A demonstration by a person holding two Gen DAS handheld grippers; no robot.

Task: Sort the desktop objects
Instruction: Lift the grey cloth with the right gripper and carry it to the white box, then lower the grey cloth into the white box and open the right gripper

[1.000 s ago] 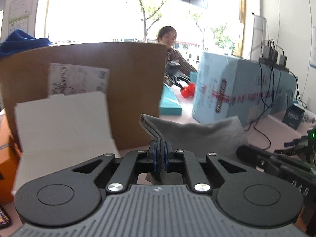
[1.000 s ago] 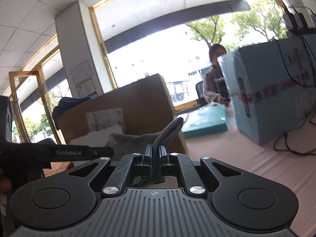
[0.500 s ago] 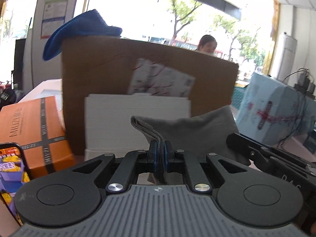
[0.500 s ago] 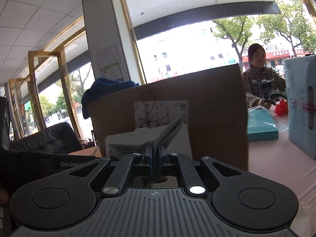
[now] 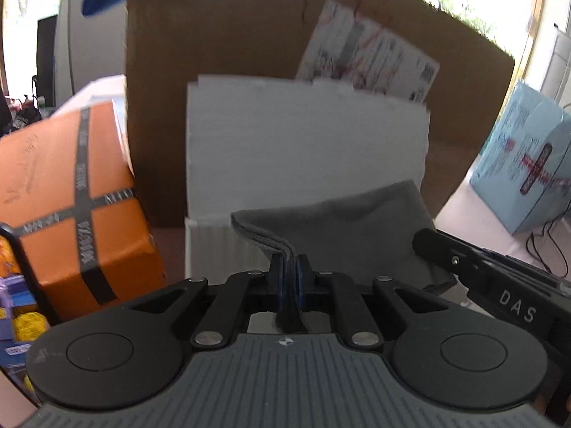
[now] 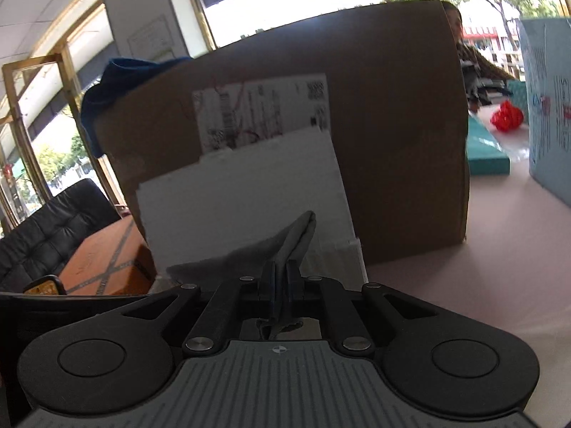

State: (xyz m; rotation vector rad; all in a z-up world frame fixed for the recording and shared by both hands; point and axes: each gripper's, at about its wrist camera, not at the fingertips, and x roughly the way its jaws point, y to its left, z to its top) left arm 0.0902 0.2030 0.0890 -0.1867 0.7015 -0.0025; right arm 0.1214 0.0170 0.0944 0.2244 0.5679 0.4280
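A large brown cardboard box [image 5: 249,53] is seen filling the background of both views, with a printed shipping label [image 6: 260,110] stuck to its front and a blue cloth [image 6: 117,82] draped over its top left corner. A white corrugated box [image 5: 303,149] with its flap raised is set just in front of it. To the left, an orange box [image 5: 64,192] banded with black tape is seen; to the right, on the pale pink table [image 6: 481,267], a light blue carton [image 5: 528,164] is placed, with a teal flat box [image 6: 487,153] and a small red object [image 6: 506,116] farther back. A seated person [image 6: 474,57] is partly visible behind the cardboard box.

A folded grey cloth [image 5: 339,221] is held stretched between the two tools, in front of the white box. One edge is pinched tightly by the left gripper [image 5: 289,278], and the opposite corner is clamped by the right gripper [image 6: 281,281], with a fold of cloth standing up above the closed jaws.
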